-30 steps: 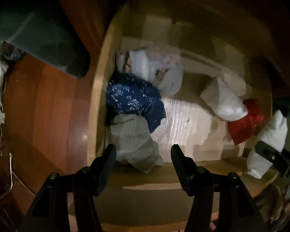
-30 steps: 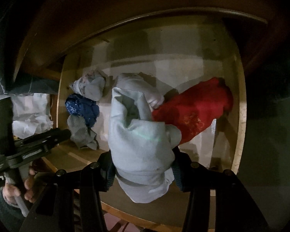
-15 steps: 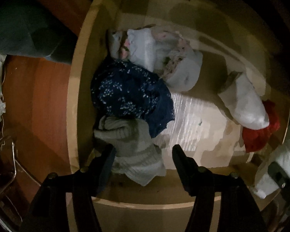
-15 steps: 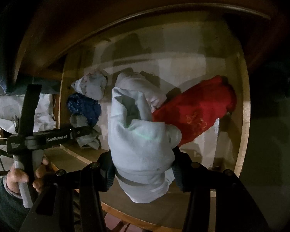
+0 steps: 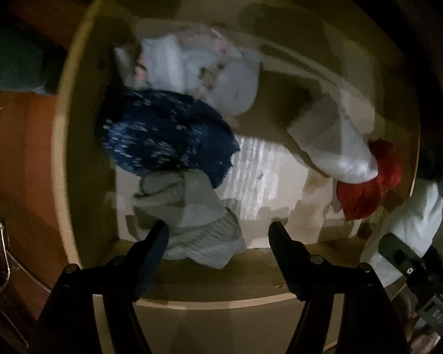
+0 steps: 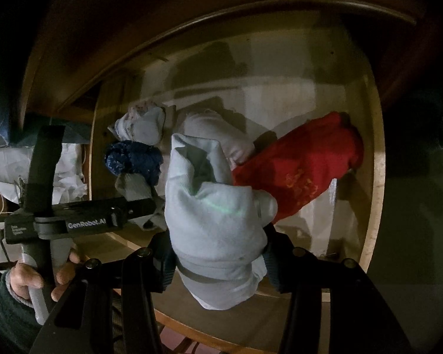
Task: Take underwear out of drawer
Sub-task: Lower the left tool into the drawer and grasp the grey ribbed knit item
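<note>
The wooden drawer (image 5: pixel 82 135) stands open and holds several rolled pieces of underwear. My left gripper (image 5: pixel 218 230) is open, its fingers on either side of a grey ribbed piece (image 5: pixel 189 206) at the drawer's front left. Behind that lie a dark blue speckled piece (image 5: pixel 165 135) and a white floral piece (image 5: pixel 203 67). A white piece (image 5: pixel 336 144) and a red piece (image 5: pixel 369 185) lie to the right. My right gripper (image 6: pixel 218 253) is shut on a pale grey piece (image 6: pixel 215 212), held above the drawer's front edge (image 6: pixel 280 327). The red piece (image 6: pixel 304 165) lies behind it.
The left gripper's body (image 6: pixel 82 221) and the hand holding it show at the left of the right wrist view. Reddish wooden floor (image 5: pixel 17 159) and a dark teal cloth (image 5: pixel 11 59) lie left of the drawer. A dark cabinet top (image 6: pixel 192 6) overhangs the drawer's back.
My left gripper has moved forward and to the right, over the drawer, so its fingers now flank the grey ribbed piece. My right gripper keeps hold of the pale grey piece, almost unmoved.
</note>
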`<state>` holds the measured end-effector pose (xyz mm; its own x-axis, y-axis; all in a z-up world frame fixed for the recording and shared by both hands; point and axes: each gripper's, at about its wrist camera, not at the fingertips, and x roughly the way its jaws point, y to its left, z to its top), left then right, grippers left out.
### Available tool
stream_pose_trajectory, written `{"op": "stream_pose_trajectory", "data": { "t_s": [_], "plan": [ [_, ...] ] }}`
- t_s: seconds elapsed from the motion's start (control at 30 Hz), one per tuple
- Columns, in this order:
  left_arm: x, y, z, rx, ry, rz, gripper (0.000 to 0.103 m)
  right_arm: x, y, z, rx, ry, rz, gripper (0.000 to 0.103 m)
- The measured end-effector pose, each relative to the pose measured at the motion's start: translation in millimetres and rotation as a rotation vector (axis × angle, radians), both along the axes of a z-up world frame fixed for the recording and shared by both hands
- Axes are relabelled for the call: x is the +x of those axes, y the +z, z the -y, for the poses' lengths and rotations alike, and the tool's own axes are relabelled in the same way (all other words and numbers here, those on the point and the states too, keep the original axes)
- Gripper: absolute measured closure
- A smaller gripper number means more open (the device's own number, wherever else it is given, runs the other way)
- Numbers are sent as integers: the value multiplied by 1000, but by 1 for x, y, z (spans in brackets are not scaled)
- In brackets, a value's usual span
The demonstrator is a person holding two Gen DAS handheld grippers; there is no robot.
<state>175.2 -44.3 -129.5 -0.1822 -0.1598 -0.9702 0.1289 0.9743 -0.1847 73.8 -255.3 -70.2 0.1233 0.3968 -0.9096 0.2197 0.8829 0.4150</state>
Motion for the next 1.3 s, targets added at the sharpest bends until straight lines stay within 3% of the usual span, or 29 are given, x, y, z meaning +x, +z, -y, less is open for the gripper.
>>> {"op": "stream_pose_trajectory", "data": {
  "t_s": [0.17, 0.43, 0.87, 0.97, 1.3],
  "plan": [
    [5, 12, -14, 89, 32, 56, 30, 0, -1, 0, 7, 0, 2, 56],
    [3, -18, -14, 116, 66, -52, 30, -1, -1, 2, 9, -7, 2, 56],
    [20, -35, -16, 157, 74, -117, 30, 0, -3, 1, 8, 4, -3, 56],
    [17, -37, -11, 178, 52, -99, 43, -1, -1, 2, 9, 1, -1, 56],
    [12, -26, -31, 109, 93, -94, 64, -1, -1, 2, 0, -1, 1, 56]
  ]
}}
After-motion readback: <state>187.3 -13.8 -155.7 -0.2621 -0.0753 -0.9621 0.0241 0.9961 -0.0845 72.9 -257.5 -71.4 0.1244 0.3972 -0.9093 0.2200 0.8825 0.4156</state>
